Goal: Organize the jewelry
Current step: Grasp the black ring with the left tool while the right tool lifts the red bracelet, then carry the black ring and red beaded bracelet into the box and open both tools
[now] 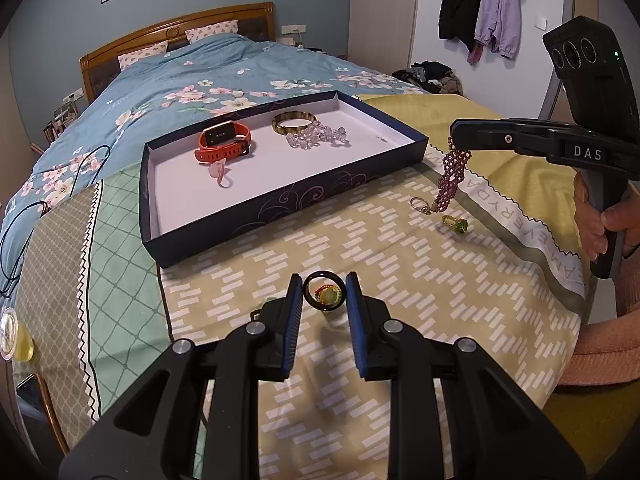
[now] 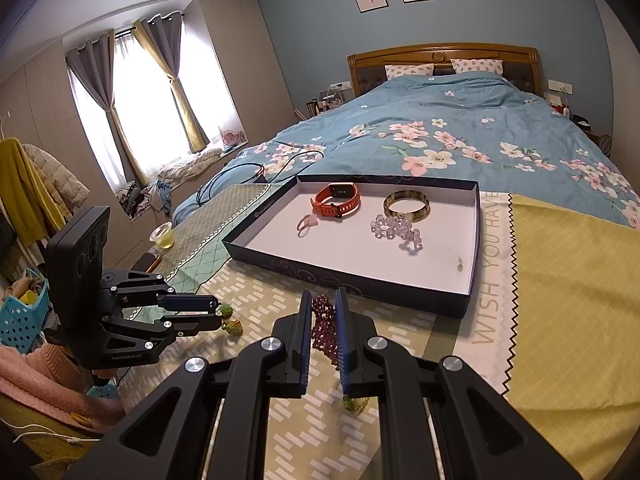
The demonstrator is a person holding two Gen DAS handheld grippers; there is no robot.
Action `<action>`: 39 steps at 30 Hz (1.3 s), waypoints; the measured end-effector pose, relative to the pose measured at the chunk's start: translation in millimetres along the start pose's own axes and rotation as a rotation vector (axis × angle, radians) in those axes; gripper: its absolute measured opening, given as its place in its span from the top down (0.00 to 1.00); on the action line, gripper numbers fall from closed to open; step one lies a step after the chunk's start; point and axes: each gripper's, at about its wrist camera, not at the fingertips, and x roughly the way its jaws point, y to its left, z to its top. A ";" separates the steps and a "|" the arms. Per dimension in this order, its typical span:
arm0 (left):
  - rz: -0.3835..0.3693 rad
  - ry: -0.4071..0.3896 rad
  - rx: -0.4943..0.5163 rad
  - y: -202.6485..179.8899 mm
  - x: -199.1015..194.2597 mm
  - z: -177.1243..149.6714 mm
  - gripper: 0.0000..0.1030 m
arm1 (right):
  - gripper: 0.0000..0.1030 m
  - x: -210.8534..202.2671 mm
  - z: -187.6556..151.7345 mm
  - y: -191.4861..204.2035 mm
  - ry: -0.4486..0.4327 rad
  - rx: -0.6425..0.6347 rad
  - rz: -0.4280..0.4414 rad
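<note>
A dark blue tray lies on the bed. It holds an orange watch, an amber bangle, a clear bead bracelet and a pink ring. My right gripper is shut on a purple beaded bracelet, which hangs from it just above the cloth. My left gripper is open around a black ring with a small yellow-green piece inside it.
A gold ring and a green-stone ring lie on the patterned cloth right of the tray. A phone and a cup sit at the bed's left edge. Cables trail over the blue duvet.
</note>
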 end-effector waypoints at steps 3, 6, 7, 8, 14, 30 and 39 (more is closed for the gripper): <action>0.000 -0.006 -0.007 1.4 -0.7 2.2 0.78 | 0.91 0.0 1.4 -0.4 -0.003 0.004 0.001; 0.004 -0.015 -0.005 2.5 -2.0 5.4 0.78 | 0.90 -0.2 3.9 -0.5 -0.010 0.001 0.000; 0.006 -0.019 -0.002 2.8 -2.7 7.0 0.78 | 0.91 -0.8 5.1 -0.9 -0.013 0.000 0.000; 0.010 -0.023 0.000 2.8 -3.3 8.4 0.78 | 0.91 -1.2 6.4 -1.2 -0.016 -0.001 -0.001; 0.032 -0.047 0.013 6.2 -5.6 20.3 0.78 | 0.91 0.0 17.6 -2.2 -0.034 -0.013 -0.011; 0.093 -0.072 0.003 34.6 7.3 63.5 0.78 | 0.91 27.4 63.5 -11.4 -0.058 -0.045 -0.033; 0.115 -0.050 0.006 46.7 26.2 79.4 0.78 | 0.91 56.6 77.7 -25.1 -0.027 -0.020 -0.040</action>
